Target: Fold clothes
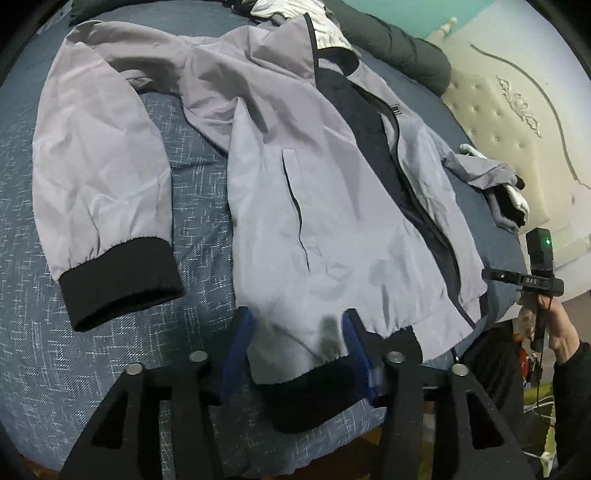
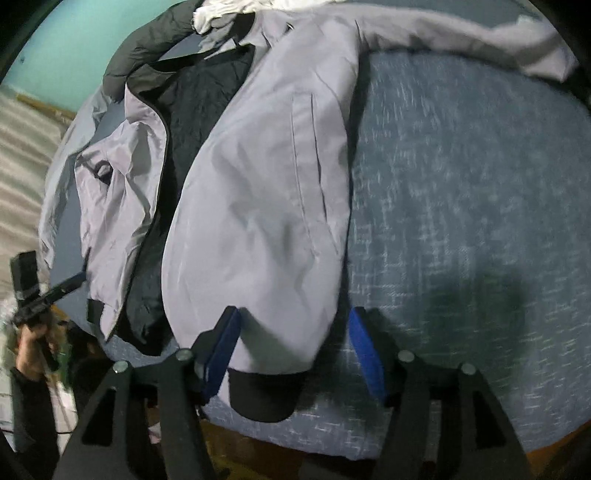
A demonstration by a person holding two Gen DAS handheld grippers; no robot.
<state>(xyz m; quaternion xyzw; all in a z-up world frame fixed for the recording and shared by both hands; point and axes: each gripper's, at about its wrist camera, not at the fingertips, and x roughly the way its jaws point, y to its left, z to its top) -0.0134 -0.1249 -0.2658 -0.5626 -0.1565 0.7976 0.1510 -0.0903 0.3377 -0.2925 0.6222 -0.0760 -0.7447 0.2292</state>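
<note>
A light grey jacket (image 1: 332, 206) with black lining, cuffs and hem band lies unzipped on a blue-grey bedspread (image 1: 184, 258). Its one sleeve ends in a black cuff (image 1: 122, 284) at the left. In the left wrist view my left gripper (image 1: 297, 332) is open, its blue pads either side of the black hem band (image 1: 314, 398). In the right wrist view my right gripper (image 2: 293, 332) is also open and straddles the jacket (image 2: 258, 206) at its hem band (image 2: 262, 398). Each view shows the other gripper (image 1: 489, 274) (image 2: 75, 278) at the narrower front panel's hem corner.
A dark puffy garment (image 1: 402, 48) and a white cloth (image 1: 332, 29) lie at the back of the bed. A small heap of clothes (image 1: 506, 199) sits near the cream tufted headboard (image 1: 517, 122). A person's hand (image 1: 546, 325) grips the other handle. The bed's front edge runs just below my fingers.
</note>
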